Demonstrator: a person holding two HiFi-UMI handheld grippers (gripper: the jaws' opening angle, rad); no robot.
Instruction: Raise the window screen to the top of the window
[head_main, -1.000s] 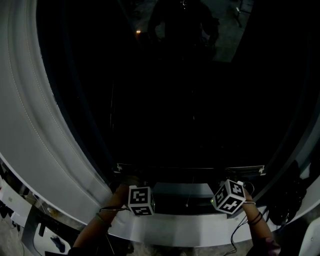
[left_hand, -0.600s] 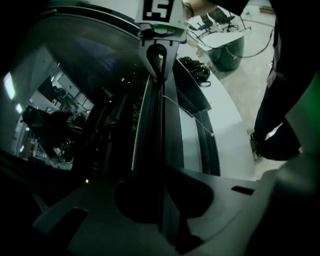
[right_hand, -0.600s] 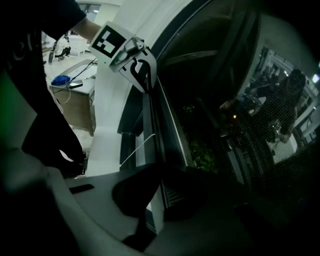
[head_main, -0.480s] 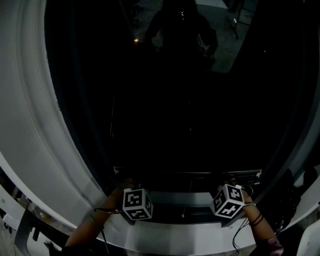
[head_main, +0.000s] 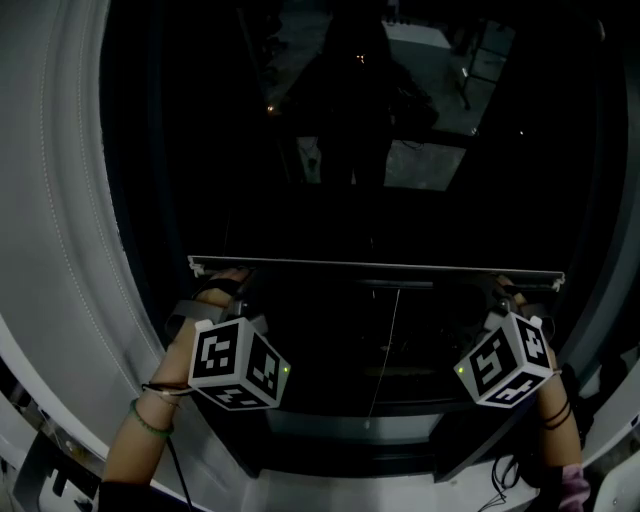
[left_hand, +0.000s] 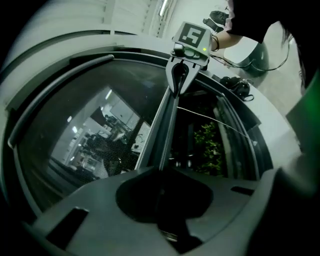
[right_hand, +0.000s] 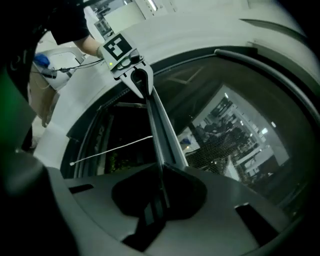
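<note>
The window screen's pale bottom bar (head_main: 380, 266) lies level across the dark pane, about halfway up the head view. My left gripper (head_main: 228, 282) is shut on its left end, with its marker cube (head_main: 235, 362) below. My right gripper (head_main: 508, 292) is shut on the right end. In the left gripper view the bar (left_hand: 167, 120) runs from my jaws (left_hand: 162, 172) up to the right gripper (left_hand: 180, 75). The right gripper view shows the bar (right_hand: 160, 125) leading from the jaws (right_hand: 162, 175) to the left gripper (right_hand: 136, 76). Mesh (right_hand: 220, 145) shows beside the bar.
A thin white pull cord (head_main: 387, 335) hangs from the middle of the bar. The white window frame (head_main: 60, 250) curves up at the left, and the sill (head_main: 330, 470) lies below. Green plants (left_hand: 207, 145) show outside. Room reflections cover the glass (head_main: 360, 110).
The bar has risen from just above the sill to about mid-height of the pane. Both grippers have gone up with it, still holding its ends.
</note>
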